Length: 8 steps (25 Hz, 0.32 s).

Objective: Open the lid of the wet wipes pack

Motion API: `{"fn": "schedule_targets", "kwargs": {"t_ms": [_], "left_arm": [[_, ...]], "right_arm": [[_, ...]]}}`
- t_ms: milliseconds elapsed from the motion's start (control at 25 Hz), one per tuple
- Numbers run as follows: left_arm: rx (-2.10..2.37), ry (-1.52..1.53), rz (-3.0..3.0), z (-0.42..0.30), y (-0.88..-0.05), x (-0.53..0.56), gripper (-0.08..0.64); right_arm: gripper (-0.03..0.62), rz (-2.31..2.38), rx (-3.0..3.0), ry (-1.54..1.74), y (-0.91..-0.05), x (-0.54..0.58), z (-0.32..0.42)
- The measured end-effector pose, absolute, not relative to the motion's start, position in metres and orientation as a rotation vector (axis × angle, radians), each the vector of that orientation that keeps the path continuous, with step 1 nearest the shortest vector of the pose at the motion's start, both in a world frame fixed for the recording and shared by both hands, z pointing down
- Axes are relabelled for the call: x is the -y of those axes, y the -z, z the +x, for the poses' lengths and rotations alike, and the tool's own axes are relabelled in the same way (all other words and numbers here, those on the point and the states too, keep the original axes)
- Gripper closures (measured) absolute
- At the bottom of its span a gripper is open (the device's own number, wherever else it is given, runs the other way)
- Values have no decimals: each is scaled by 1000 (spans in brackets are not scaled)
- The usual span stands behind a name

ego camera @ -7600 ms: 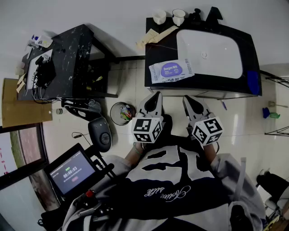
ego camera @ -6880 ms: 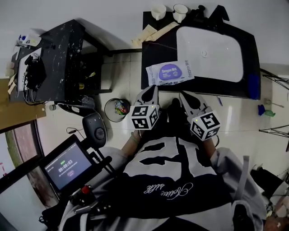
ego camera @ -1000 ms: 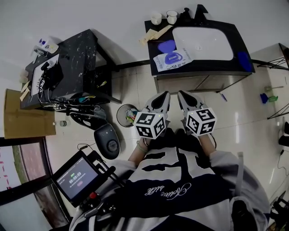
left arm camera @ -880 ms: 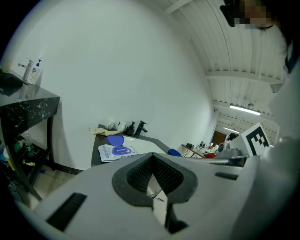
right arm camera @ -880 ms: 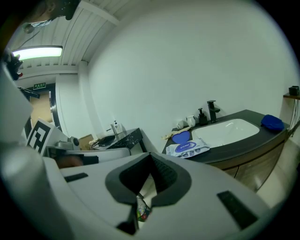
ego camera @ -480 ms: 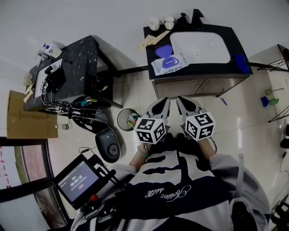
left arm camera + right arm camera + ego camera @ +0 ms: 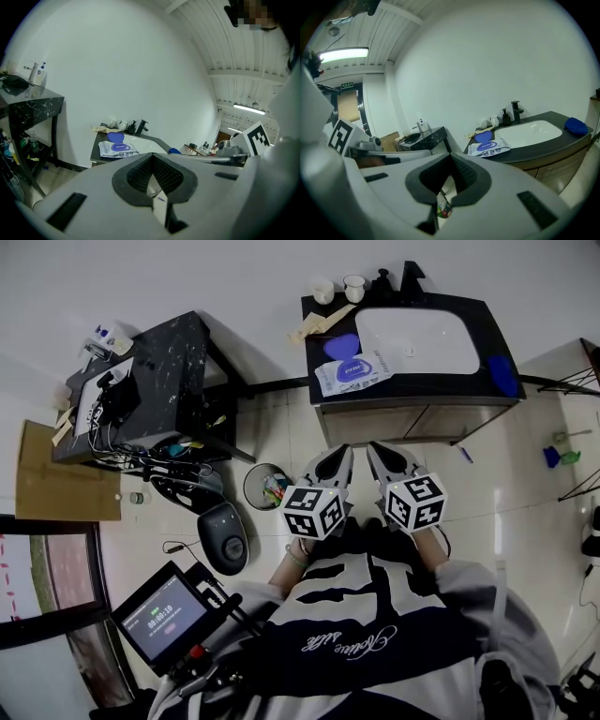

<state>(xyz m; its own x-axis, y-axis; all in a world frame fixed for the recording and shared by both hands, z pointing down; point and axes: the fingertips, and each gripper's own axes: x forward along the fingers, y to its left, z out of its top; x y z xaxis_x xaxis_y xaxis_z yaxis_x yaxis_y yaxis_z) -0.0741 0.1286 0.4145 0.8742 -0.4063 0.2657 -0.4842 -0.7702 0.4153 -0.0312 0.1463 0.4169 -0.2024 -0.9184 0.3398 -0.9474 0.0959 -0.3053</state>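
Observation:
The wet wipes pack (image 7: 352, 373) lies on the black counter (image 7: 403, 390), left of the white basin. Its blue lid (image 7: 340, 346) stands flipped open behind it. Both gripper views show the same pack (image 7: 118, 149) (image 7: 489, 147) far ahead, with the lid (image 7: 115, 137) (image 7: 483, 137) open. My left gripper (image 7: 330, 460) and right gripper (image 7: 384, 456) hang side by side over the floor, well short of the counter and close to my body. Both are shut with nothing between the jaws (image 7: 151, 174) (image 7: 449, 177).
A white basin (image 7: 417, 338), two cups (image 7: 323, 292), a black faucet (image 7: 411, 277) and a blue cloth (image 7: 500, 374) share the counter. A black marble side table (image 7: 141, 381) with clutter stands left. A waste bin (image 7: 267, 486) sits on the floor by my left gripper.
Since the oldest frames the pack's lid has gone from shut to open. The grippers and I have backed away from the counter. Over the last second almost nothing moved.

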Motion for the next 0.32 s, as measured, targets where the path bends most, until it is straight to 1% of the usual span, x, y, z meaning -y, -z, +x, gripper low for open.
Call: {"fn": "schedule_targets", "kwargs": {"t_ms": [320], "left_arm": [[657,-229,2558,-75,-418,-136,561]], "right_arm": [[592,1921,2285,-722,-420,-154,-34]]}}
